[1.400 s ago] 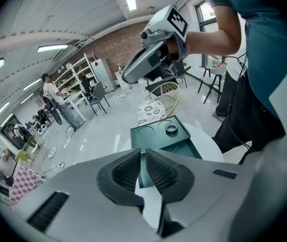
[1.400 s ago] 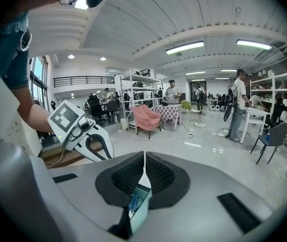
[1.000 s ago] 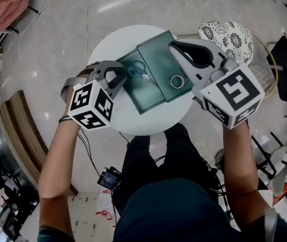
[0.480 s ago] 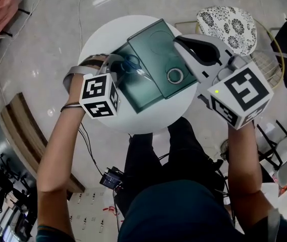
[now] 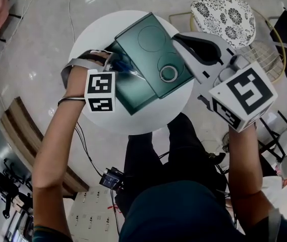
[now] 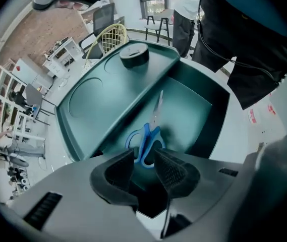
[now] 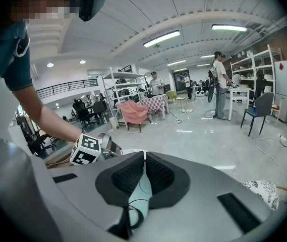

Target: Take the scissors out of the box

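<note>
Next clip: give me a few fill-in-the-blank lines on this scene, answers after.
The scissors in the box have ___ handles.
The roll of tape sits on the box's ___.
The left tongs hang ___ over the scissors.
The white table is ___ in shape.
Missing: blue; lid; open; round.

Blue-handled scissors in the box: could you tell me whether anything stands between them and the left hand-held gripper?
Nothing visible does. The left hand-held gripper holds its jaws open over the blue-handled scissors, lying uncovered in the dark green plastic box.
</note>
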